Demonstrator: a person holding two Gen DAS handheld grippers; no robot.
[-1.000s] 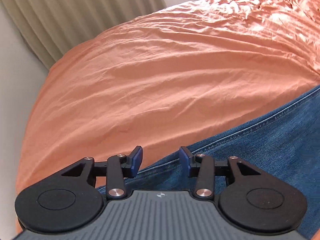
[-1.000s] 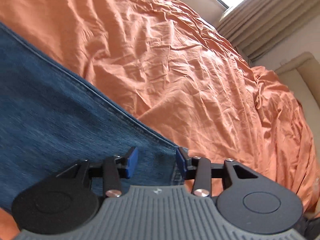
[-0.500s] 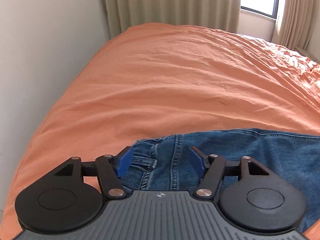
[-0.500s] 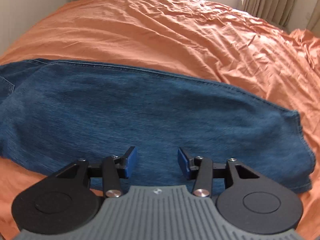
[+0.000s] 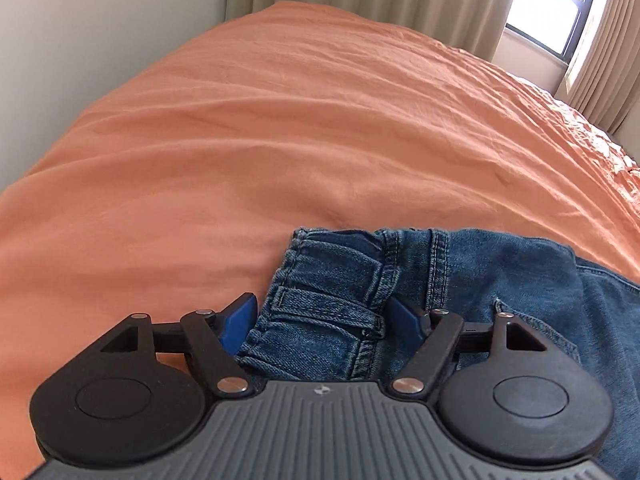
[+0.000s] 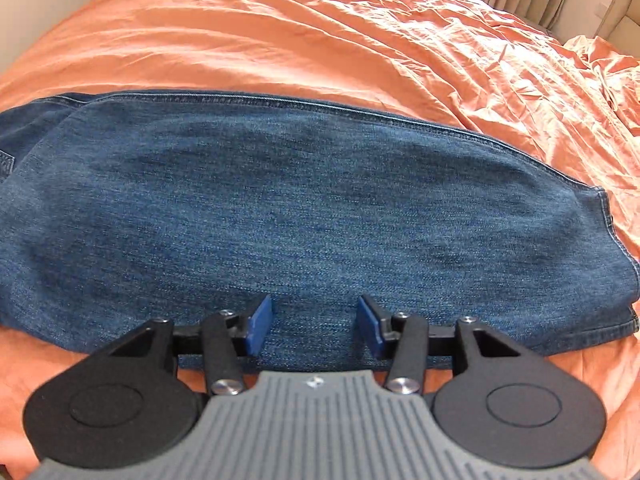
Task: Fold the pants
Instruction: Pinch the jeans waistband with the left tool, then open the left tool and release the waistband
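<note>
Left wrist: jeans (image 5: 460, 280) cut off right.

My left claw (image 5: 320, 316) points steeply down at the waistband of the jeans (image 5: 320, 300). Its jaws are spreading and already stand wide, one blue pad (image 5: 239, 318) off the left edge of the waistband and the other over the denim to the right, with the bunched belt-loop section between them; neither pad seems to press on it. My right claw (image 6: 314, 326) also tilts steeply down, over the near edge of the jeans' leg. Its jaws are spreading too, about half apart, with flat denim below the gap and nothing pinched.
</note>
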